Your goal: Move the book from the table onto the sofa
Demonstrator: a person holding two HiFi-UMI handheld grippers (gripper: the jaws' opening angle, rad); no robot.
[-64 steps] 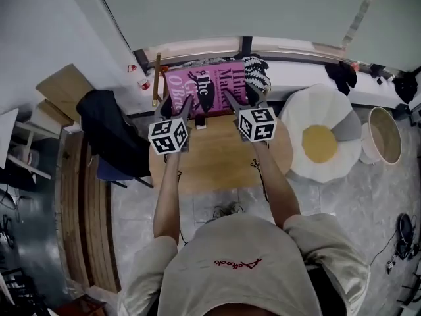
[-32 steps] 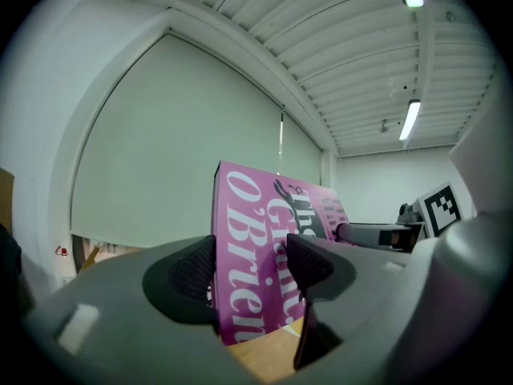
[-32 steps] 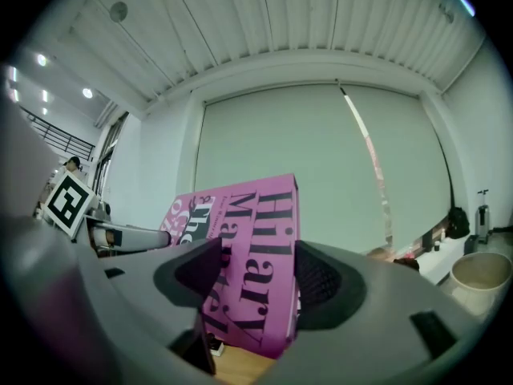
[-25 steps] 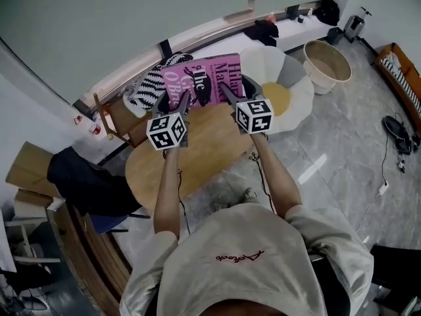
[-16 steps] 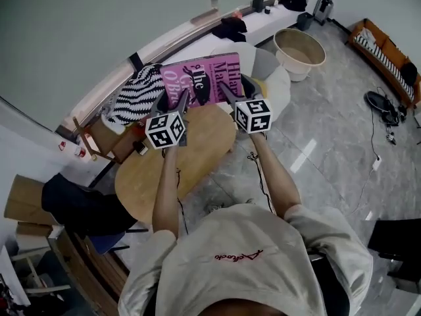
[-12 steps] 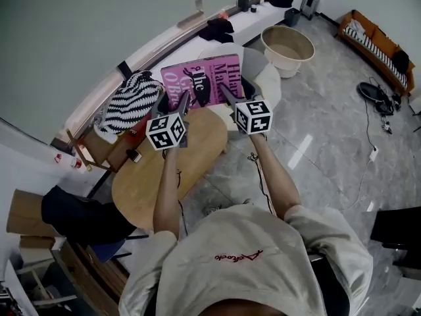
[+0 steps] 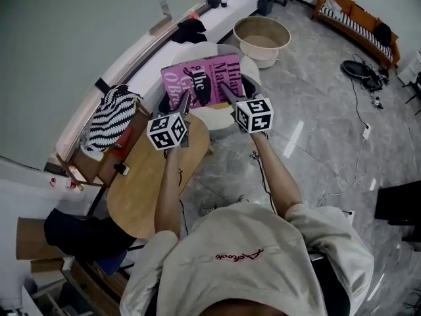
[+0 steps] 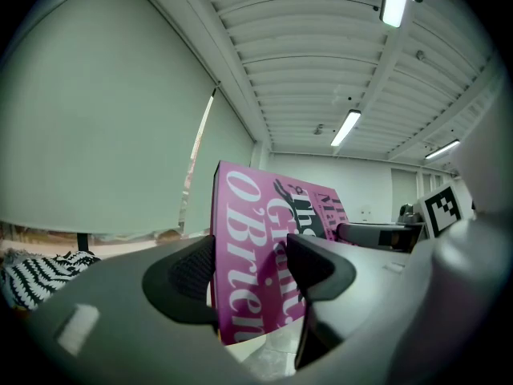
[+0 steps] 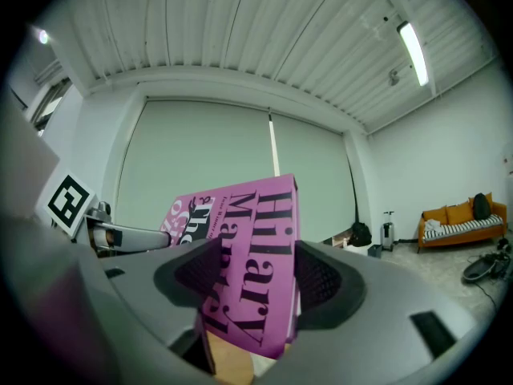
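Observation:
A pink book (image 7: 202,79) with black and white lettering is held in the air between both grippers, cover up. My left gripper (image 7: 184,101) is shut on its near left corner, my right gripper (image 7: 227,95) on its near right corner. In the left gripper view the book (image 8: 268,263) stands clamped between the dark pads. The right gripper view shows the book (image 9: 248,259) gripped the same way. It hangs over the white flower-shaped seat (image 7: 247,79), past the round wooden table (image 7: 148,176). An orange sofa (image 7: 352,18) stands far off at the upper right.
A beige tub (image 7: 262,38) sits beyond the white seat. A striped black-and-white bag (image 7: 104,117) lies left of the table. Cables and a power strip (image 7: 365,131) lie on the grey marble floor at right. A long white window ledge (image 7: 164,41) runs along the wall.
The person has turned to the right with the book held in both grippers. The table has slid to the lower left of the view and the orange sofa has come into sight.

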